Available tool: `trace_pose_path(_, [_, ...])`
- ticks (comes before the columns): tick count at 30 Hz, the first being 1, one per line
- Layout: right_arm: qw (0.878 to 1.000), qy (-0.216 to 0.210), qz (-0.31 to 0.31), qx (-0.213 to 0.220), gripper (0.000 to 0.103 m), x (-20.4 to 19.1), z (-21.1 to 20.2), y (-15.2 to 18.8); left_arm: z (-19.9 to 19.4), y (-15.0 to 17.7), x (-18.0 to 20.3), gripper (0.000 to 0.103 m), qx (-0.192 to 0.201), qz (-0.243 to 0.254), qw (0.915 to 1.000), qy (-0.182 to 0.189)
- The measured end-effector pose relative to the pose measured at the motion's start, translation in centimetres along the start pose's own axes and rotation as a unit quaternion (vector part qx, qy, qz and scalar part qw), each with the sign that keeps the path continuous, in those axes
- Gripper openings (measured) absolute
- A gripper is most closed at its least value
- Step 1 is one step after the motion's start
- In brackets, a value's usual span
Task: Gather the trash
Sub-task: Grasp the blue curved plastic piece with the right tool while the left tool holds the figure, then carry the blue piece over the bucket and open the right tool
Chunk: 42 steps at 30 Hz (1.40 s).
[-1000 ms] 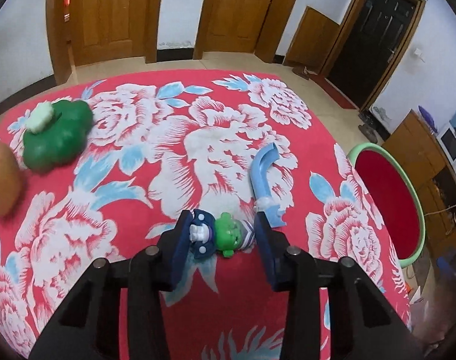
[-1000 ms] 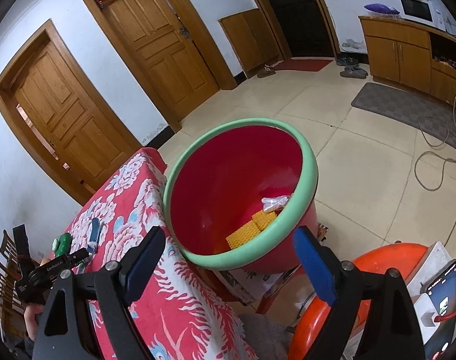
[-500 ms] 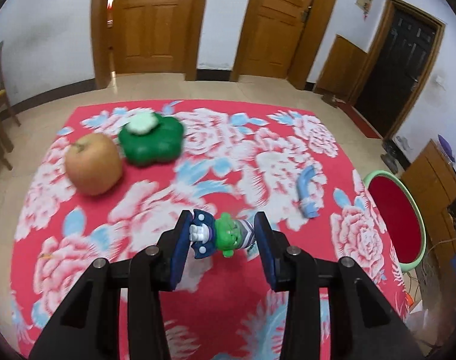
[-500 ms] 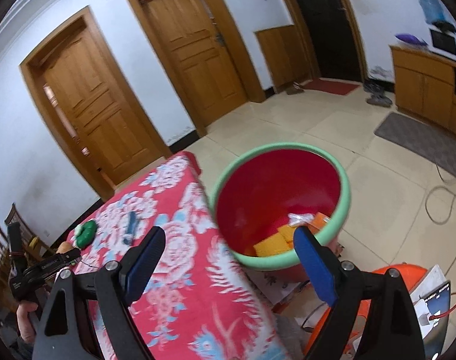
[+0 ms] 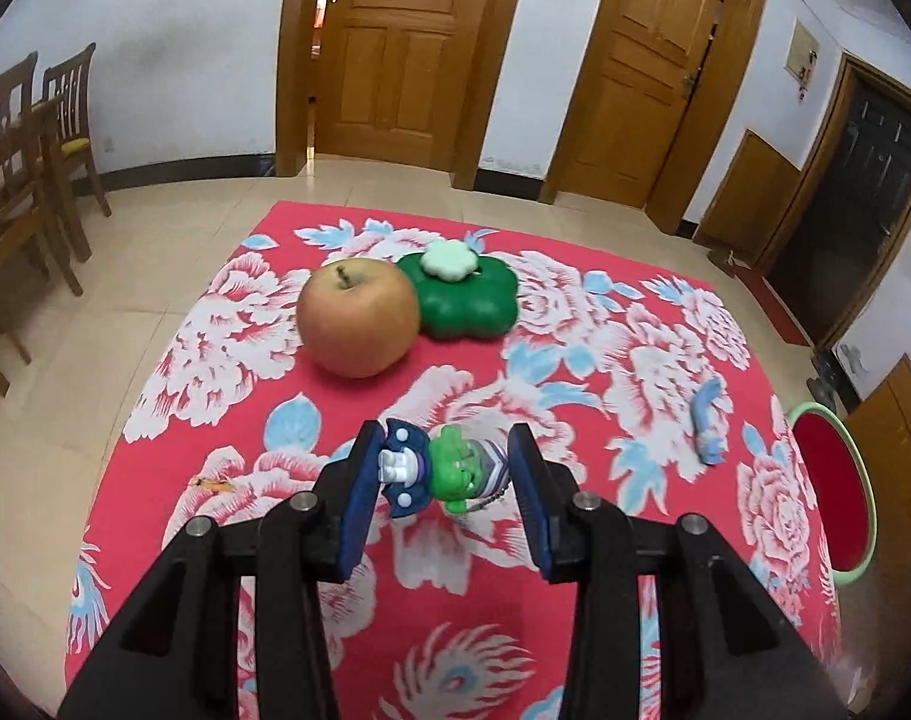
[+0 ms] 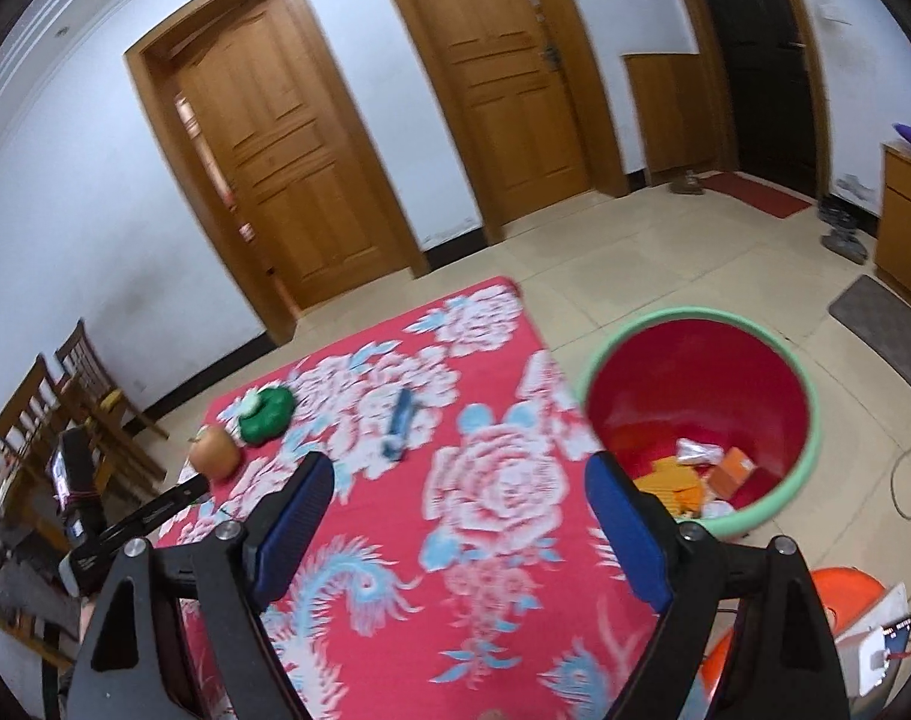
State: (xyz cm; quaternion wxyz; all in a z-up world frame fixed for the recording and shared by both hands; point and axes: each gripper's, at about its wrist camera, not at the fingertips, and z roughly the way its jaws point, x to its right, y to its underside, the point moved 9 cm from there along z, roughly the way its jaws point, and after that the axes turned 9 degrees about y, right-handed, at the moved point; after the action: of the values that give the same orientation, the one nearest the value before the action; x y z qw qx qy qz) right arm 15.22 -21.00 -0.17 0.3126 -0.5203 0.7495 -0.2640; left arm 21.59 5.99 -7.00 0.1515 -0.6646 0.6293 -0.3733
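Observation:
My left gripper (image 5: 444, 450) is shut on a small green figurine (image 5: 458, 471) with a blue hat, held above the near part of the red floral tablecloth (image 5: 581, 612). A blue curved strip (image 5: 708, 420) lies on the cloth to the right, also seen as the blue strip (image 6: 398, 426) in the right wrist view. My right gripper (image 6: 460, 474) hangs over the table's right side, its jaws closing slightly with nothing between them. The red bin (image 6: 803, 396) with a green rim stands on the floor beside the table, with orange pieces (image 6: 734, 471) and a clear wrapper inside.
An apple (image 5: 356, 318) and a green flower-shaped object (image 5: 464, 303) with a white top sit together at the far middle of the table. Wooden chairs (image 5: 29, 180) stand to the left. An orange tub (image 6: 845, 594) sits near the bin. Doors line the far wall.
The left view pulled back and rose with the figurine still gripped; apple and green object came towards the middle. The right view swung from the bin towards the table and rose.

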Motion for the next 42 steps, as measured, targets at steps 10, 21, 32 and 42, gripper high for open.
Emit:
trace_pose_path(10, [0.997, -0.009, -0.051, -0.05, 0.07, -6.5, 6.7, 0.7, 1.3, 0.2, -1.6, 0.042, 0.011, -0.007, 0.9999, 0.003])
trace_pose_path(21, [0.991, 0.008, -0.078, -0.109, 0.047, -9.2, 16.5, 2.8, 3.2, 1.5, -2.3, 0.042, 0.0, -0.013, 0.9998, 0.017])
trace_pose_path(32, [0.988, 0.029, -0.095, -0.118, 0.028, -9.4, 20.1, 3.7, 3.4, 1.8, -1.9, 0.042, -0.003, -0.009, 0.9995, 0.028])
trace_pose_path(42, [0.991, 0.027, -0.089, -0.097, 0.023, -8.9, 18.2, 3.4, 3.6, 2.1, -1.8, 0.042, -0.006, -0.012, 0.9994, 0.031])
